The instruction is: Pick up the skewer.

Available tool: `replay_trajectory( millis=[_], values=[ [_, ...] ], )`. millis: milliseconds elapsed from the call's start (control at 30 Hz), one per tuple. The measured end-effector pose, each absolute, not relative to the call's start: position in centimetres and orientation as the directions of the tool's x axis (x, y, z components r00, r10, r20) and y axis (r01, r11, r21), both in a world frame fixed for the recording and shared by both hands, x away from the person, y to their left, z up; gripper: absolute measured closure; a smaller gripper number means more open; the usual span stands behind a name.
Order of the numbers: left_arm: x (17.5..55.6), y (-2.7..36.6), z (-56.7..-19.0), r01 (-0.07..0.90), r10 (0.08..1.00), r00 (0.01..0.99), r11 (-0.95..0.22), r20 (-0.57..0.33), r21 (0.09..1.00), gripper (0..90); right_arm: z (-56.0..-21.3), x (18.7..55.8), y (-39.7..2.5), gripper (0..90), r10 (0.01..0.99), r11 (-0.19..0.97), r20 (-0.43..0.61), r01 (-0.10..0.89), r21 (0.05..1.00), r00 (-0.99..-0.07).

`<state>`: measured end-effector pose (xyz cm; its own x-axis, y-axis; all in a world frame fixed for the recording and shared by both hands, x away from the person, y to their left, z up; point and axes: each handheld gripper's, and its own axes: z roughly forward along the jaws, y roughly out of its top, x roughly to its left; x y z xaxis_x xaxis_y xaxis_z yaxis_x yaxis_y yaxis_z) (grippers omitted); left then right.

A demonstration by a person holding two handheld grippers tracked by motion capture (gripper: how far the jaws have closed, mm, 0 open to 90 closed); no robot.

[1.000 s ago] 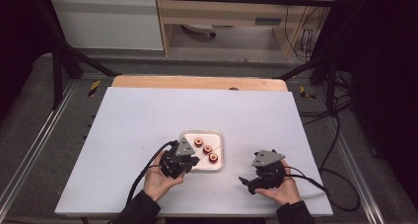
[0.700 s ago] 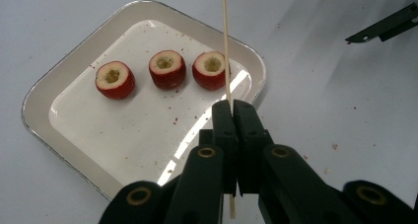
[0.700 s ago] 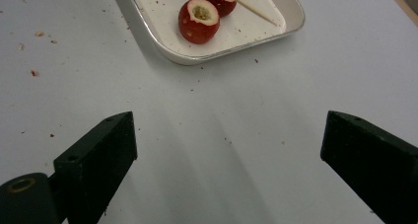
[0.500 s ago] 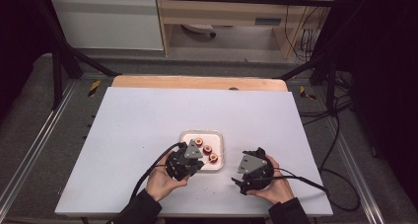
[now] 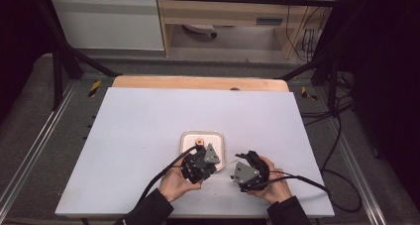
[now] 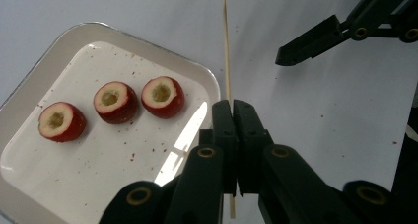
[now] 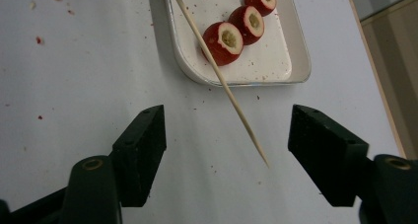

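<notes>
Left gripper view: left gripper (image 6: pixel 231 110) is clamped on a skewer (image 6: pixel 226 46), held bare above the table (image 6: pixel 305 115). Right gripper (image 7: pixel 226 130) is spread wide, holding nothing, the skewer tip between its jaws. Beyond, three cored fruits (image 6: pixel 163 96) are seen in the tray (image 6: pixel 29 81); none judged threaded yet.

Black grippers (image 5: pixel 200 161), cables, seemingly dark sleeves (image 5: pixel 148 211)
</notes>
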<state>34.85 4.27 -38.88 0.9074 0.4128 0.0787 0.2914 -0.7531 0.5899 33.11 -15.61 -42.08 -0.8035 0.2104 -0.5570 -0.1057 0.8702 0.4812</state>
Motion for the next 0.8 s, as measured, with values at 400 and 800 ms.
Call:
replay_trajectory(
  millis=[400,800],
  values=[
    [34.6,1.9,-39.1,0.256,0.361,0.929,-0.782,0.078,0.568,89.0,-43.0,32.9,-15.5,54.8,0.046,0.904,-0.619,-0.231,0.36,-0.784],
    [34.5,1.6,-39.3,0.244,0.339,0.938,-0.789,0.069,0.563,89.0,-43.3,32.8,-15.7,74.8,-0.058,0.909,-0.656,-0.312,0.277,-0.753]
  ],
)
